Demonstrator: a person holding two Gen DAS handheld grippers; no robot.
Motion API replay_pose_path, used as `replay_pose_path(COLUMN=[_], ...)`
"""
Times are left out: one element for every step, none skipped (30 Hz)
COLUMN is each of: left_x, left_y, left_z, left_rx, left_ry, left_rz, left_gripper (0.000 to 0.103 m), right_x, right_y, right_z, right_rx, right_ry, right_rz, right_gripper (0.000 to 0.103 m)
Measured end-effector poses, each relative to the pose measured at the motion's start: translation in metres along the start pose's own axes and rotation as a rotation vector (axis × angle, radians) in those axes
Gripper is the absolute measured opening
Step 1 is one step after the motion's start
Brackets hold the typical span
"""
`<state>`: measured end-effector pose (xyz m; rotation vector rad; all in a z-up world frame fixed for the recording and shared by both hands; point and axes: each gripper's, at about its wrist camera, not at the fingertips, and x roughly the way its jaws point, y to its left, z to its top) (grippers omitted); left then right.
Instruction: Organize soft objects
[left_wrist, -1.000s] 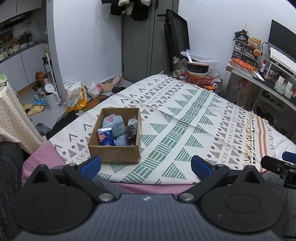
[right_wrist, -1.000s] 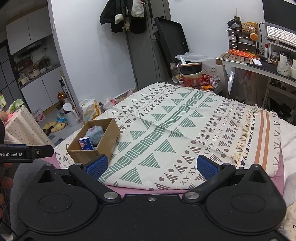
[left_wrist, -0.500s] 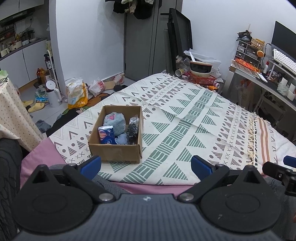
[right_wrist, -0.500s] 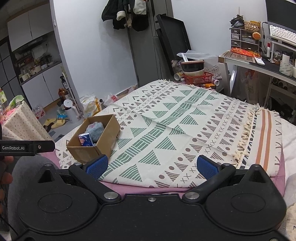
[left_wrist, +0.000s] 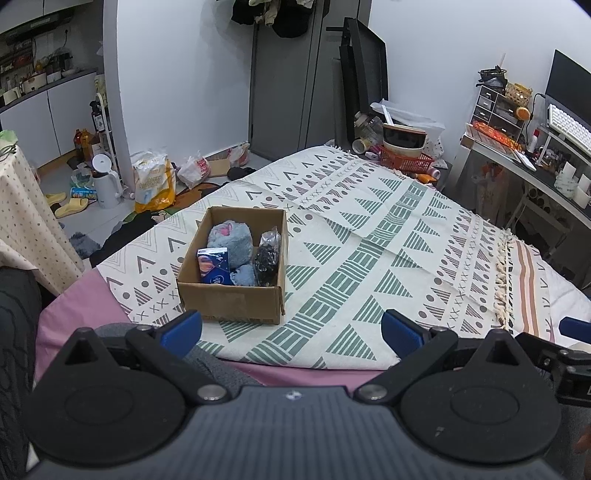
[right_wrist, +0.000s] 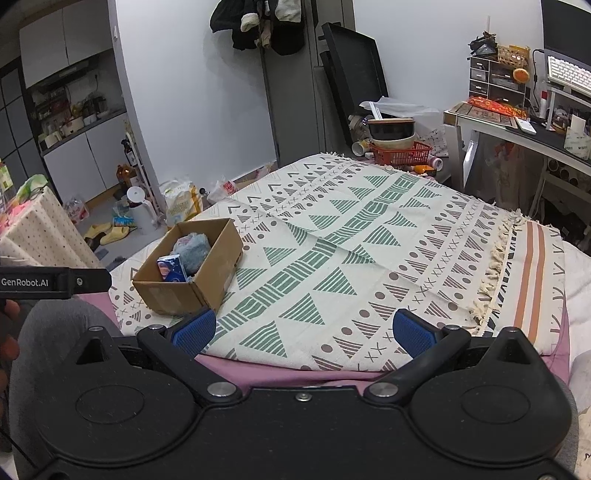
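The left gripper (left_wrist: 291, 330) hangs with its blue pads spread wide and nothing between them, low over the pink sheet at the bed's near edge. Just ahead, slightly left of its centre, the box (left_wrist: 231, 304) sits on the blanket (left_wrist: 369, 236), holding a blue plush (left_wrist: 231, 240), a blue packet (left_wrist: 213, 266) and a black bag (left_wrist: 267, 256). The right gripper (right_wrist: 301, 330) is likewise spread and empty; the box (right_wrist: 184, 291) lies ahead by its left pad. Compared with a second ago, both views have drawn slightly nearer the box, which has not moved.
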<state>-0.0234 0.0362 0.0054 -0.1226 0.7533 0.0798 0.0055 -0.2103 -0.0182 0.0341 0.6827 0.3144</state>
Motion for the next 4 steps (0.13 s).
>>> replay_pose_path(left_x=[-0.0004, -0.0008, -0.001, -0.0013], left_y=[-0.0001, -0.0001, -0.0002, -0.0008], left_z=[0.0003, 0.0005, 0.0009, 0.0014], left_rx=[-0.002, -0.006, -0.01, -0.012], left_ry=[-0.001, -0.003, -0.004, -0.004], left_rz=[-0.002, -0.006, -0.013, -0.017], left_gripper=[0.102, 0.102, 0.102, 0.102], right_x=[0.0002, 0.0001, -0.0002, -0.0006], right_y=[0.0008, 0.001, 0.001, 0.0004], right_z=[-0.0003, -0.0005, -0.0005, -0.0003], right_rx=[-0.005, -0.008, -0.013, -0.016], right_ry=[0.0, -0.001, 0.0, 0.0], right_rz=[-0.007, -0.016, -0.029, -0.043], right_gripper=[0.103, 0.103, 0.103, 0.103])
